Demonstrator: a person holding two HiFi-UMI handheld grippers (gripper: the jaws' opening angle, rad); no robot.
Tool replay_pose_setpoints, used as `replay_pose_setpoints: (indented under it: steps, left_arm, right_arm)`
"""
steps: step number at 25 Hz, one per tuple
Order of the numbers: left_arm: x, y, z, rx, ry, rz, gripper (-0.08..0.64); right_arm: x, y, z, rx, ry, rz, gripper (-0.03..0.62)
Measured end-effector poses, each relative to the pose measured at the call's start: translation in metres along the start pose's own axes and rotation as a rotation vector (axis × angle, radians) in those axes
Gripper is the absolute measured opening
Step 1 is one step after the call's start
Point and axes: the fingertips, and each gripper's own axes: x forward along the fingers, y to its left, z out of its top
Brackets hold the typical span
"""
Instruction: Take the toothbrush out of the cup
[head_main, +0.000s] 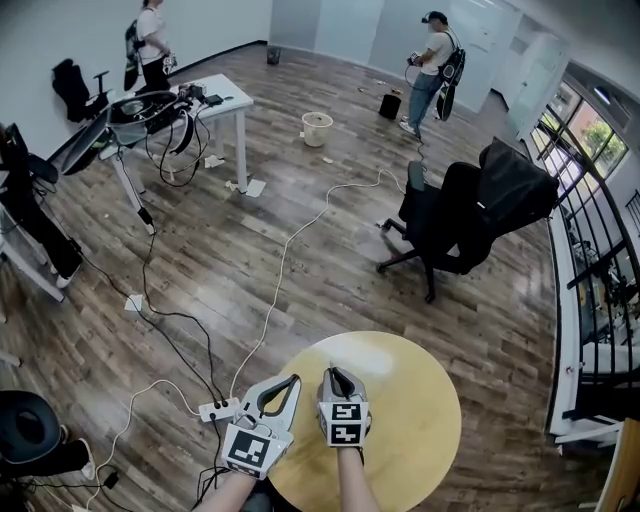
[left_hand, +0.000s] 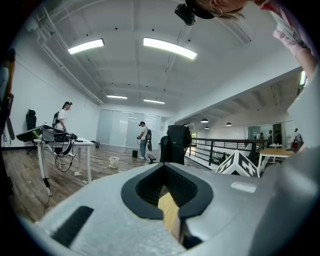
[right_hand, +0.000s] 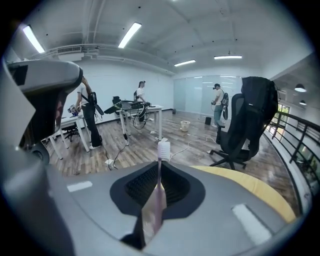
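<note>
My right gripper (head_main: 337, 374) hangs over the near left part of the round yellow table (head_main: 410, 400). It is shut on a toothbrush (right_hand: 158, 192) with a pink handle. The white bristle head (right_hand: 163, 148) pokes out past the right gripper's (right_hand: 159, 164) tips. My left gripper (head_main: 292, 381) is beside it over the table's left edge, pointing level, its jaws meeting at the tips with nothing between them. In the left gripper view, only a strip of the table (left_hand: 169, 210) shows through the left gripper (left_hand: 165, 167). No cup is visible in any view.
A black office chair (head_main: 470, 215) stands beyond the table. A white desk (head_main: 215, 95) loaded with cables is at the far left. Cords and a power strip (head_main: 218, 409) lie on the wooden floor. Two people (head_main: 432, 60) stand far off. A railing (head_main: 590, 260) runs along the right.
</note>
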Motion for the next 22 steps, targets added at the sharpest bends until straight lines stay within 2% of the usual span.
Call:
replay_pose_setpoints:
  steps: [5, 8, 12, 16, 19, 22]
  left_arm:
    - [0.004, -0.001, -0.007, -0.012, 0.017, 0.005, -0.003]
    - [0.007, -0.001, 0.002, 0.001, -0.014, 0.013, -0.003]
    - [0.004, -0.001, 0.017, -0.015, -0.013, 0.037, -0.005]
    - [0.0, -0.018, 0.041, 0.029, -0.084, 0.026, -0.005]
    - [-0.01, -0.038, 0.057, 0.052, -0.083, 0.02, -0.005]
    - [-0.023, -0.059, 0.08, 0.084, -0.198, -0.003, -0.005]
  right_arm:
    - [-0.014, -0.011, 0.009, 0.051, -0.089, -0.019, 0.02]
    - [-0.037, -0.015, 0.028, 0.084, -0.188, 0.0, 0.02]
    - [-0.078, -0.016, 0.061, 0.108, -0.333, 0.029, 0.02]
    - [-0.124, -0.022, 0.083, 0.12, -0.432, 0.027, 0.02]
    - [-0.16, -0.025, 0.091, 0.115, -0.48, 0.022, 0.02]
    - [-0.197, -0.024, 0.094, 0.093, -0.514, 0.005, 0.02]
